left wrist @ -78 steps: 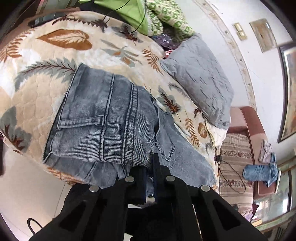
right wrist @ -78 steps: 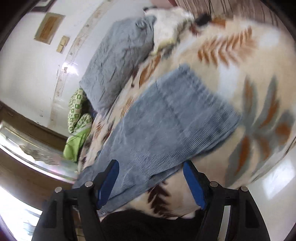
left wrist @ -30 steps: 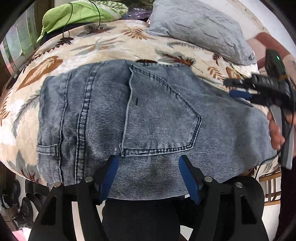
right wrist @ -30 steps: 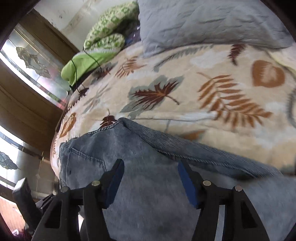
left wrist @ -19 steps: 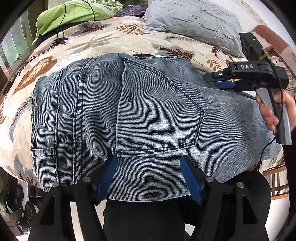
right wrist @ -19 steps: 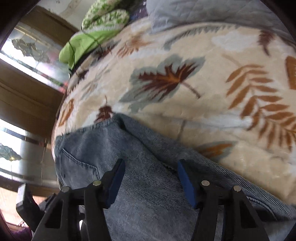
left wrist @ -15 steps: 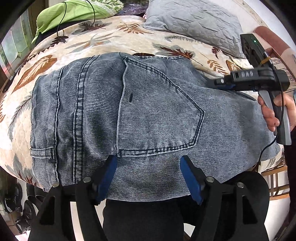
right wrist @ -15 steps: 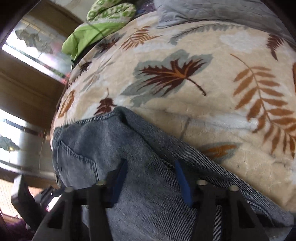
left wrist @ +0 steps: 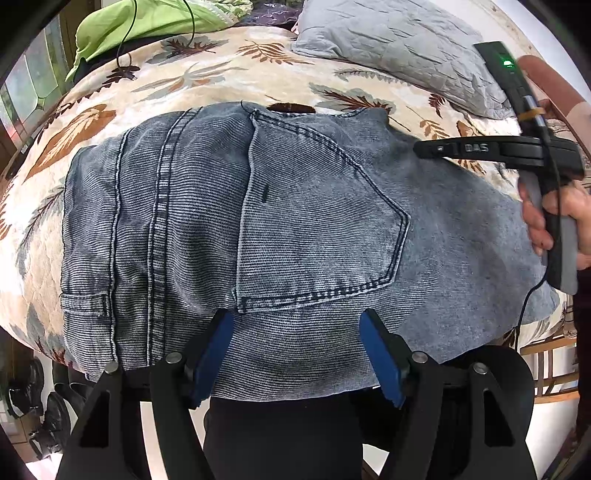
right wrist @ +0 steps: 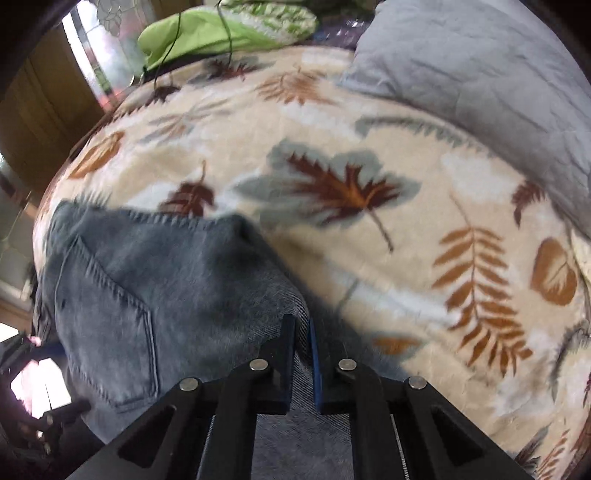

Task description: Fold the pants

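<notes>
Jeans (left wrist: pixel 295 229) lie flat on the leaf-print blanket (left wrist: pixel 207 77) covering the bed, seat side up, back pocket (left wrist: pixel 317 221) facing the left wrist camera. Near edge of the denim hangs over the bed edge toward the cameras.

Left gripper (left wrist: pixel 295 350): jaws spread wide, blue pads (left wrist: pixel 212 350) on either side of the denim just below the pocket's bottom seam. Nothing pinched; pads not pressing on cloth. Whether the tips touch the fabric I can't tell.

Right gripper (right wrist: pixel 302 332): jaws closed down to a thin slit, clamped on a raised fold of the jeans (right wrist: pixel 166 280) at their far-right edge, where the denim meets the blanket (right wrist: pixel 369 155). Fabric peaks up right at the fingertips. In the left wrist view the same tool (left wrist: pixel 436 149) reaches in from the right over the denim, held by the person's right hand (left wrist: pixel 554 218) on the grey handle, cable trailing down.

Right wrist view is motion-blurred, so seam detail there is soft.

Background: grey quilted pillow (left wrist: pixel 399 48) at the head of the bed, well apart from the jeans; lime-green cloth (left wrist: pixel 147 22) with a black cable (left wrist: pixel 127 40) over it at the far-left corner. Left gripper's tool shows blurred at lower left in the right wrist view.
</notes>
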